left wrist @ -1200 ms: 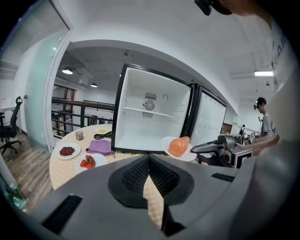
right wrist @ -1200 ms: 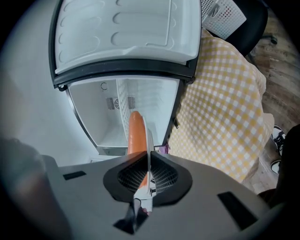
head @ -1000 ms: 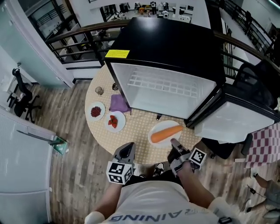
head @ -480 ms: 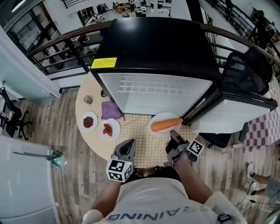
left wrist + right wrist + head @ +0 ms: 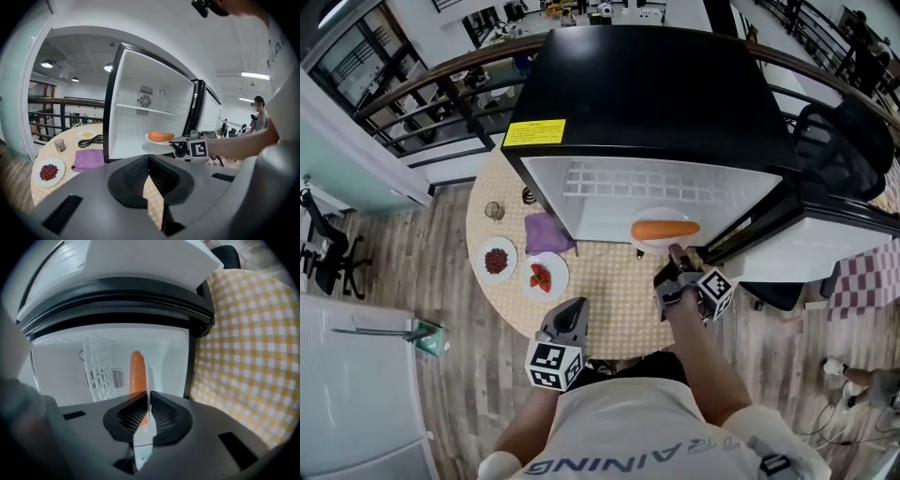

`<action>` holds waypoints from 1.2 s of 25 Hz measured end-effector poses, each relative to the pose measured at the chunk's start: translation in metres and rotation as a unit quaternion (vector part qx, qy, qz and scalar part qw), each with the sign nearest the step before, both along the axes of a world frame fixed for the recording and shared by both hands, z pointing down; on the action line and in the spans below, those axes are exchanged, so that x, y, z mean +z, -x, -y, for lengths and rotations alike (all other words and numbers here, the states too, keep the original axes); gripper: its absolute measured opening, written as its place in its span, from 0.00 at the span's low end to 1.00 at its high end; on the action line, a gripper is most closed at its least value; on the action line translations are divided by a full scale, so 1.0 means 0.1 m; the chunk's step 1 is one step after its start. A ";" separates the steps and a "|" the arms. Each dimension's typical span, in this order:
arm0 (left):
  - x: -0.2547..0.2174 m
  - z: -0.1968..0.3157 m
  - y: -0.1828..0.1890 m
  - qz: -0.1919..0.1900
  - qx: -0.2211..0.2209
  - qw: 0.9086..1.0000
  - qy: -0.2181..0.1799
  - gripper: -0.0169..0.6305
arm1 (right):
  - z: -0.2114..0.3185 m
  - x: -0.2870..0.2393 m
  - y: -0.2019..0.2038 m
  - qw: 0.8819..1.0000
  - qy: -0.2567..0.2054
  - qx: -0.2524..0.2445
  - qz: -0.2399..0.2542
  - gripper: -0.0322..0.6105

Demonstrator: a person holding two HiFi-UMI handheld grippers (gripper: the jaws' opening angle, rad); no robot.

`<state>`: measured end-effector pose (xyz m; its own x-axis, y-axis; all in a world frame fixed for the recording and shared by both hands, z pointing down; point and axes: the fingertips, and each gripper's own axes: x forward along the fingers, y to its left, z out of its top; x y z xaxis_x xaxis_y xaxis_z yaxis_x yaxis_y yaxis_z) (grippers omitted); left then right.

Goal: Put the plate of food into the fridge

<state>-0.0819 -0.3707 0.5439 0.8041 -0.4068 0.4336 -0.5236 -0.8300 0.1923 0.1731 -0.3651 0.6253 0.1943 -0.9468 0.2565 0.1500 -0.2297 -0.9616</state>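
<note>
1. Two grippers are in use. The right gripper (image 5: 675, 255) has its jaws clamped on the near rim of the plate (image 5: 152, 139). Its own view shows the rim pinched edge-on between the pads.
2. The left gripper (image 5: 570, 319) has its jaws together with nothing between them. It hangs over the near edge of the table (image 5: 609, 291), well apart from the plate.
3. Location of the task's thing: the plate, with a carrot (image 5: 161, 136) lying on it, is held clear of the table at the mouth of the fridge (image 5: 656, 103). It sits below the shelf (image 5: 145, 109) and appears level in the left gripper view. It does not appear to rest on any surface yet. How far it has crossed the threshold cannot be told.
4. The door (image 5: 825, 253) stands wide open to the right, beside the right gripper. The lower compartment looks bare.
5. Step in hand, as judged: inserting the plate. Pick-up looks complete, while placement and release are not yet done.
6. Next move, as judged: carry the plate deeper under the shelf and keep it level so the carrot does not roll. Lower it onto the compartment floor, then part the jaws and draw the gripper straight back, clear of the door.
7. Two other plates and a cloth (image 5: 547, 232) lie at the table's left, out of the path.
</note>
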 end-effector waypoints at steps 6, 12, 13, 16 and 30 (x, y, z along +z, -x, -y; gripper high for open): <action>0.13 0.06 0.18 0.010 -0.016 1.000 0.012 0.04 | 0.39 0.18 -0.22 0.999 0.011 0.050 -0.003 0.11; 0.15 0.14 0.20 0.007 -0.024 1.000 0.015 0.04 | 0.64 0.28 -0.39 0.995 0.034 0.089 0.007 0.11; 0.14 0.16 0.19 0.006 -0.025 1.000 0.015 0.04 | 0.67 0.29 -0.40 0.995 0.037 0.093 0.007 0.11; 0.14 0.18 0.17 0.004 -0.025 1.000 0.016 0.04 | 0.72 0.34 -0.45 0.994 0.050 0.101 0.005 0.11; 0.21 0.18 0.10 0.010 -0.022 0.999 0.024 0.04 | 0.82 0.43 -0.56 0.990 0.099 0.087 -0.049 0.11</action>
<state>-0.0923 -0.3892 0.5647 0.7769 -0.4193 0.4698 -0.5633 -0.7961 0.2211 0.2294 -0.4473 0.6683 0.3836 -0.8294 0.4062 0.1127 -0.3946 -0.9119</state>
